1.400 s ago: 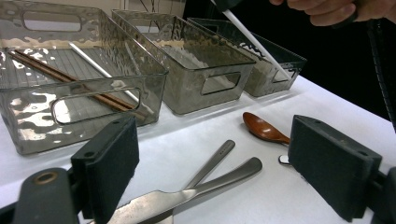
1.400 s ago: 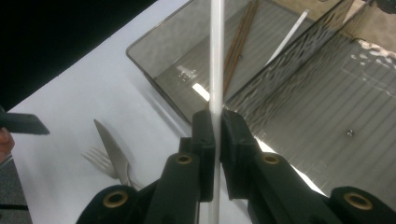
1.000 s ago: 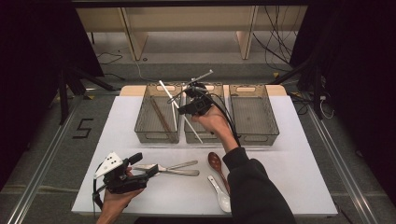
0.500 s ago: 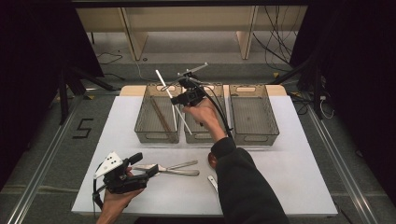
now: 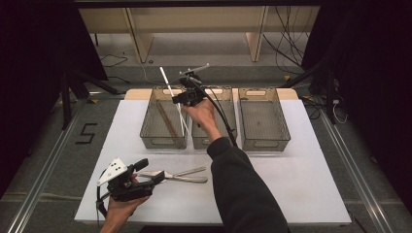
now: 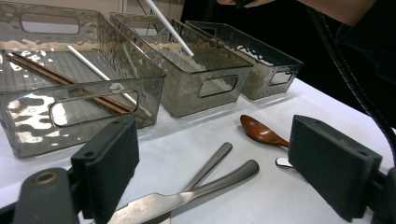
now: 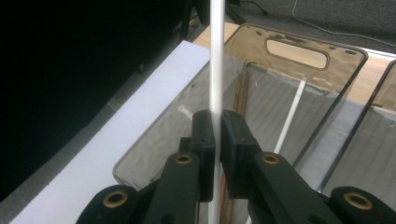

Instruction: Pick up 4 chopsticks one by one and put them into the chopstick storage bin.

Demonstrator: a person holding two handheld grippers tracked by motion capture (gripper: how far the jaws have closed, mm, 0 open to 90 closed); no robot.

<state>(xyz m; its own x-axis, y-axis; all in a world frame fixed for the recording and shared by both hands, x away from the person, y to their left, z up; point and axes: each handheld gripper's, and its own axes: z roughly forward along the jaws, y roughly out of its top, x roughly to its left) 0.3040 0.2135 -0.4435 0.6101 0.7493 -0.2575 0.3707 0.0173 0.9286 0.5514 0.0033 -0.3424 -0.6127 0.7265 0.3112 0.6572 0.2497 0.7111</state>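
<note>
The right gripper (image 5: 183,98) hangs above the row of three clear bins at the far side of the white tabletop (image 5: 301,179), its jaws clamped on a white chopstick (image 5: 171,93); in the right gripper view the two black pads press the thin white stick from either side, and it runs straight up out of the frame; in the high view the stick is tilted, its upper end leaning away to the far left and its lower end hanging over the wall between the left bin (image 5: 148,131) and the middle bin (image 5: 228,138); in the left gripper view its lower tip shows over the middle bin. The left bin holds a pair of brown chopsticks (image 6: 65,81) and a second white chopstick (image 6: 98,70), all lying flat on its ribbed floor; the right bin (image 5: 284,131) stands just beside the middle one. The left gripper (image 5: 145,178) rests low at the near left of the tabletop, held in the person's left hand (image 5: 119,208); its jaws stand wide apart and grip nothing; between them on the tabletop lie a metal knife (image 6: 187,198) and a second metal handle (image 6: 212,161) crossing beneath it; a brown wooden spoon (image 6: 259,133) lies beyond them, near the front of the bins, with a white piece (image 6: 282,162) at its handle end, too hidden to identify.
</note>
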